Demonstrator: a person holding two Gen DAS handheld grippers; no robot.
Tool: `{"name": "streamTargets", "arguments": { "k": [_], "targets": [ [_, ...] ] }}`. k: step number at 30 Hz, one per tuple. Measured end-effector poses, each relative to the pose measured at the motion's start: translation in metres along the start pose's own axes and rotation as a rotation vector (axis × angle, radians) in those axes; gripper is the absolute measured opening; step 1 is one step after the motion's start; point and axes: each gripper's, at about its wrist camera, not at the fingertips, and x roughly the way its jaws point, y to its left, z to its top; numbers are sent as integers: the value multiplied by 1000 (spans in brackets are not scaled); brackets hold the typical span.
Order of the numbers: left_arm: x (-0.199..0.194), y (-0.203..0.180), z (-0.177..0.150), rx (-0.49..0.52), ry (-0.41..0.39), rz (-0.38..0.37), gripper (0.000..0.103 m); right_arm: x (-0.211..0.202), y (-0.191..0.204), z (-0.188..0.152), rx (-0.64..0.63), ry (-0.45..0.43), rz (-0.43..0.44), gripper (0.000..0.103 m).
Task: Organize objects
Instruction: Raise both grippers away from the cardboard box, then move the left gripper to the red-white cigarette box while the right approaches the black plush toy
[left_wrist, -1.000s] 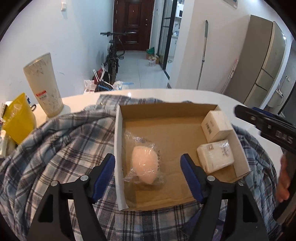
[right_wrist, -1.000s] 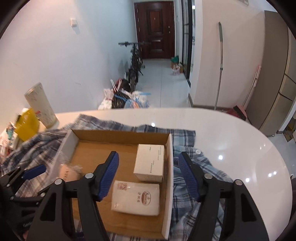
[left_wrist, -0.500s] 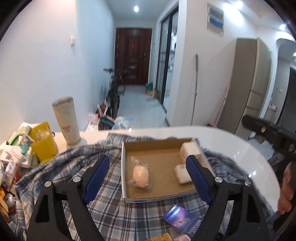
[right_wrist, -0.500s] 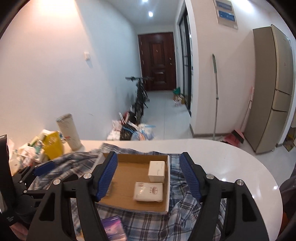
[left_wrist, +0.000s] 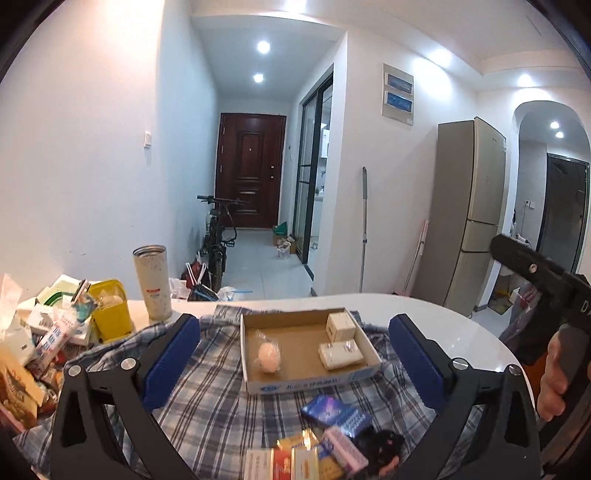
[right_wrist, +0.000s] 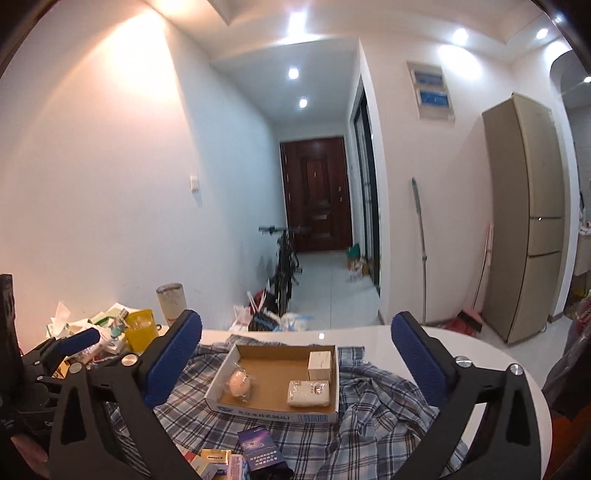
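A shallow cardboard box (left_wrist: 255, 386) (right_wrist: 334, 373) lies on a plaid cloth (left_wrist: 207, 398) (right_wrist: 373, 410). It holds a bagged pale egg-shaped item (left_wrist: 269, 356) (right_wrist: 240, 384), a white carton (left_wrist: 341, 326) (right_wrist: 320, 364) and a white wrapped pack (left_wrist: 340, 353) (right_wrist: 308, 393). In front of it lie a blue-purple box (left_wrist: 336, 410) (right_wrist: 260, 452) and several small packets (left_wrist: 295, 458) (right_wrist: 214, 459). My left gripper (left_wrist: 293, 363) and right gripper (right_wrist: 295, 363) are both open, empty, raised and back from the box.
A white tumbler (left_wrist: 152, 282) (right_wrist: 170, 301), a yellow container (left_wrist: 109, 308) (right_wrist: 139, 328) and a heap of packets (left_wrist: 33, 343) stand at the left. The white table's rim (left_wrist: 491, 339) (right_wrist: 532, 391) curves at the right. The other gripper shows at the view's edge (left_wrist: 543, 280) (right_wrist: 55, 350).
Both grippers have pulled back and up from the box, still open. The box now looks small and the loose packets in front of it have come into view.
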Motion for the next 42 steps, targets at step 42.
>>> {"name": "streamTargets", "arguments": {
  "k": [42],
  "targets": [
    [71, 35, -155, 8, 590, -62, 93, 40, -7, -161, 26, 474, 7, 103]
  ]
}}
